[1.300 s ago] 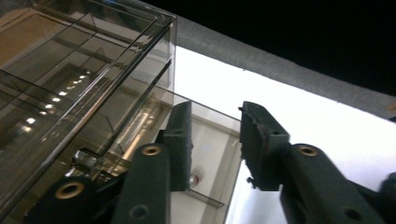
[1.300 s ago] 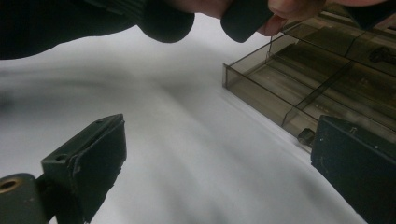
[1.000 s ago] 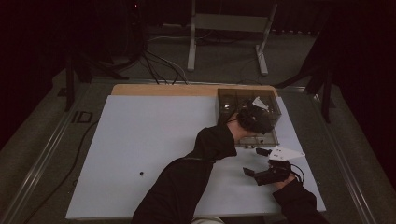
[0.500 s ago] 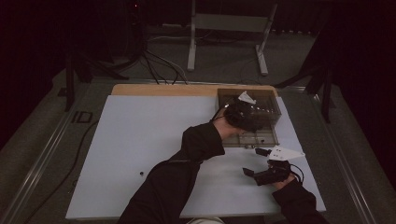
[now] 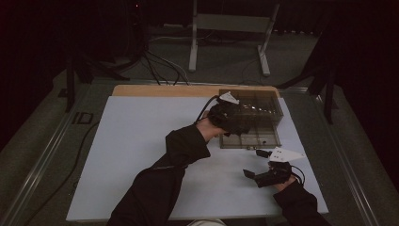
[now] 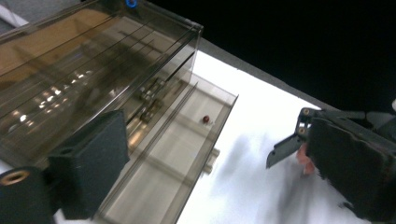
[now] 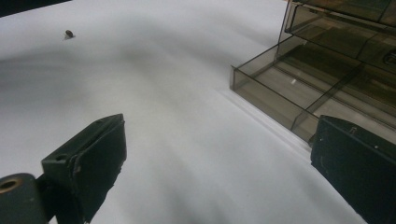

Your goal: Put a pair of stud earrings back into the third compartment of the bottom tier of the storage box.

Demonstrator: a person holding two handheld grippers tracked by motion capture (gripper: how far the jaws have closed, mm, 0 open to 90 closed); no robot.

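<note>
my left gripper [image 6: 219, 168] at the box [image 5: 254, 110], jaws just opened wide, empty; bead [image 6: 205, 119] in the drawer [image 6: 187, 154] at 12 o'clock; right gripper [image 7: 215, 172] open, empty.

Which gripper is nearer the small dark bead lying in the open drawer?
Left. The left gripper hovers over the drawer unit, just above the open drawer with the bead. The right gripper rests on the table, apart from the drawer's front.
</note>
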